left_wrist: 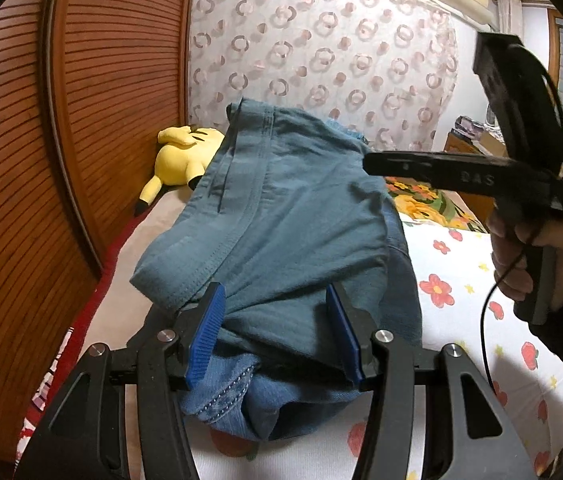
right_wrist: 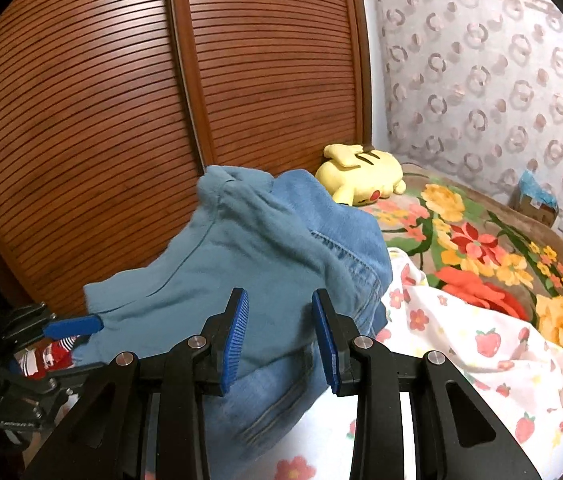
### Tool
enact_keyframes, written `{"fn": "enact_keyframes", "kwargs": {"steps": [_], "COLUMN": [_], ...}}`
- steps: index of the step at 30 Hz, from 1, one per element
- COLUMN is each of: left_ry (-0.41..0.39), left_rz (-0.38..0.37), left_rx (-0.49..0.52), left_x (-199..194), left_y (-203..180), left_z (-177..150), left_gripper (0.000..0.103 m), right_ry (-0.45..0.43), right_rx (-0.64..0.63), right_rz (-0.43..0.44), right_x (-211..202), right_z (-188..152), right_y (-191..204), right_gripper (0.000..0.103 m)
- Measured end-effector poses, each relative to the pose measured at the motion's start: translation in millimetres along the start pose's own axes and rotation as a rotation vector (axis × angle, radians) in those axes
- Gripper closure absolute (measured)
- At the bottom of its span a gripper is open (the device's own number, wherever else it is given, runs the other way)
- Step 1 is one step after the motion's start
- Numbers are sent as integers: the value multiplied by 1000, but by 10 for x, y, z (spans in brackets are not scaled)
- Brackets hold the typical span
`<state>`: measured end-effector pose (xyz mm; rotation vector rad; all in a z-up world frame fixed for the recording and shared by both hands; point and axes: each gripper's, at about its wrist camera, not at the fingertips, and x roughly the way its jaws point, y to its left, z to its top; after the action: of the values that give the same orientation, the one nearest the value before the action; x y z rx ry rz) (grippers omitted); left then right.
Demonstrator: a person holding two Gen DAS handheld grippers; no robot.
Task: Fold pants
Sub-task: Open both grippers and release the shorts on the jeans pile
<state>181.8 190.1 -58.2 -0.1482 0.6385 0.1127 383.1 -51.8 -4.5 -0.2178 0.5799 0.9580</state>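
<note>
Two grippers are in front of me over the bed (right_wrist: 461,340), and the pants (left_wrist: 281,216), a bunched heap of blue denim, lie on its fruit-and-flower-print sheet beside the slatted wooden wardrobe doors (right_wrist: 121,100). My left gripper (left_wrist: 279,336) has its blue-padded fingers apart with the near folds of the pants bulging up between them; whether the pads press the cloth I cannot tell. My right gripper (right_wrist: 279,336) also has its fingers apart, over the denim, and from the left view a hand (left_wrist: 537,256) holds it up beside the heap. A yellow plush toy (right_wrist: 361,178) lies further back near the patterned curtain (left_wrist: 321,52).
</note>
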Motion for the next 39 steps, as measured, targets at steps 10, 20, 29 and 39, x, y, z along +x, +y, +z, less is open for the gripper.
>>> {"fn": "enact_keyframes", "kwargs": {"steps": [10,20,29,39], "left_ry": [-39,-121,-167,-183], "left_rz": [-7,-10,28,13], "left_rx": [48,51,42,57], "left_x": [-257,-540,-699,-847], "left_y": [-144,-245,-272,-437], "left_z": [57,134,165,99], "left_gripper": [43,17,17,17], "right_ry": [-48,-83,-99,-138], "right_rx": [3,17,29,61], "right_rz": [-17,-29,-47,-115], "right_x": [-434,-800,-940,-1256], "right_z": [-201,-361,-466,-678], "right_y": [205,298,377,494], "right_gripper": [69,68,68,53]}}
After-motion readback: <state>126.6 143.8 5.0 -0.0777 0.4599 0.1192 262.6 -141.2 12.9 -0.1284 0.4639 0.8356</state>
